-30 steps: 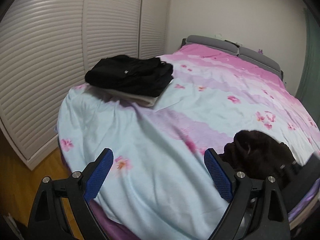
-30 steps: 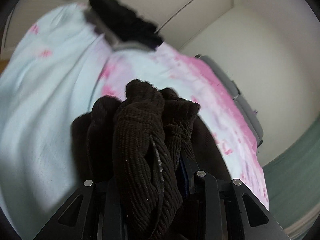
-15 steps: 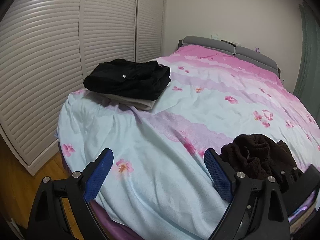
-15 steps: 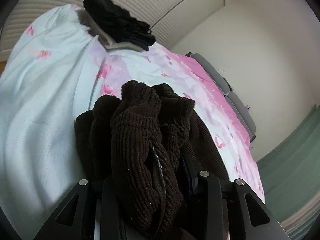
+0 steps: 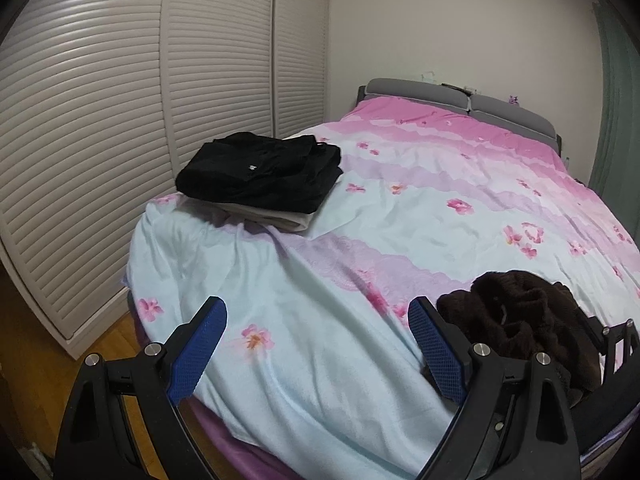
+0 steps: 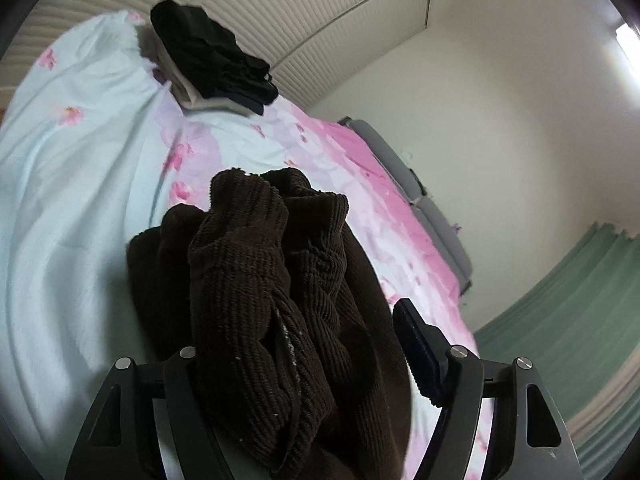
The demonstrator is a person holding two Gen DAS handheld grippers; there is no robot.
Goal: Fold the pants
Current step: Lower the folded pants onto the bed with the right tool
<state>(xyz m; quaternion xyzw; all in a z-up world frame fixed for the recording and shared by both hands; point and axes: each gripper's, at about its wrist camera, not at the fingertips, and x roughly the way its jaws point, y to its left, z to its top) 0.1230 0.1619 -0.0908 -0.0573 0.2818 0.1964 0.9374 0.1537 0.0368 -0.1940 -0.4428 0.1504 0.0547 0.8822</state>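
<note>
Setting: bedroom in a home. Evidence: a large bed (image 5: 400,216) fills most of both views, covered with a quilt (image 5: 304,312) in pale blue grading to pink, printed with pink flowers; a grey padded headboard (image 5: 460,98) stands against a plain off-white wall (image 5: 460,20); a run of white louvred wardrobe doors (image 5: 100,100) lines the side of the room next to the bed; a green curtain (image 6: 568,320) hangs on the opposite side; wood flooring (image 5: 100,344) shows at the foot; a stack of folded clothes (image 5: 260,172), black on top of pale, sits on the quilt near the wardrobe side; crumpled brown corduroy pants (image 6: 260,300) lie on the quilt too.
</note>
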